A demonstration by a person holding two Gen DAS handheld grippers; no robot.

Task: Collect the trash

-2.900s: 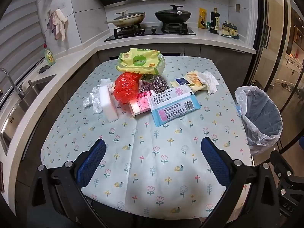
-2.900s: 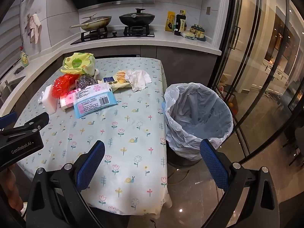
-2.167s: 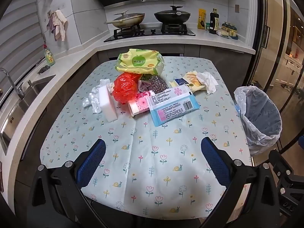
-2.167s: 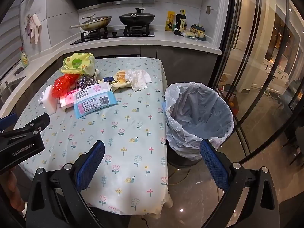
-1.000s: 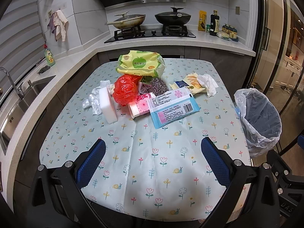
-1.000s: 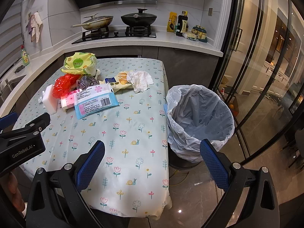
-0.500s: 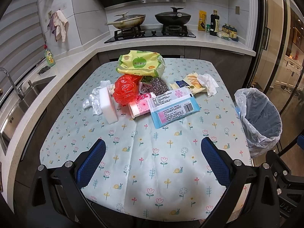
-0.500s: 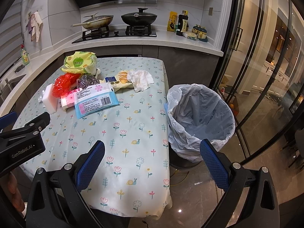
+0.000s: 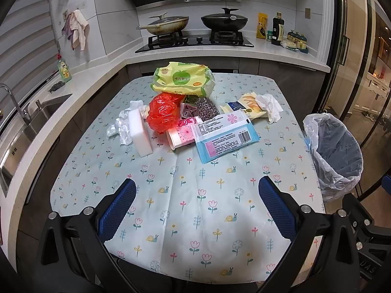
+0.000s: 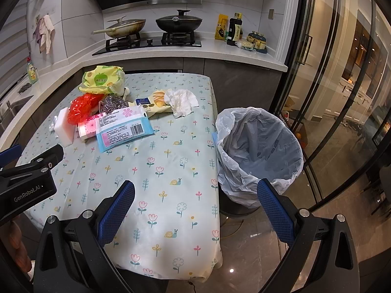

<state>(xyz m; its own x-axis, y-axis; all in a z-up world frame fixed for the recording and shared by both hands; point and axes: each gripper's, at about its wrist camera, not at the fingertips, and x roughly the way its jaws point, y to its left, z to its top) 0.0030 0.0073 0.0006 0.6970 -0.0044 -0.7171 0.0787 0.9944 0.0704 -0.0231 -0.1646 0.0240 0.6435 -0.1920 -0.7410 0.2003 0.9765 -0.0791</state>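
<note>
Nothing has been picked up yet, by the look of it: both claws hang over the near edge of the table (image 9: 80,171), spread wide and empty, and the pile of rubbish sits at the far half of the flowered cloth.

Going left to right across that pile: a crumpled clear plastic scrap (image 9: 119,127) at the far left, a white sponge block (image 9: 140,131) touching it, a red plastic bag (image 9: 162,113) leaning on the sponge, a pink flowered pack (image 9: 182,134) under the blue wipes packet (image 9: 224,138), a steel scourer (image 9: 207,107) behind them, the yellow-green bag (image 9: 182,79) farthest back, then a yellow snack wrapper (image 9: 249,105) with a crumpled tissue (image 9: 270,106) lying on it. The lined bin (image 10: 259,151) stands on the floor just beside the table's right edge.

To do this well, I would judge the left gripper (image 9: 196,210) should start with the loose, near things (the wipes packet overhangs the rest, so it lifts without dragging the pile), pinching flat wrappers by an edge. The right gripper (image 10: 195,210) is closer to the tissue and the bin, so short trips there make sense. The sponge is bulky; take it across its narrow side.

The right wrist view looks down into the bin and shows only liner inside, plus the body of the left tool at its left edge. The left wrist view catches just the bin's rim, but shows the plastic scrap behind the sponge far more clearly.
</note>
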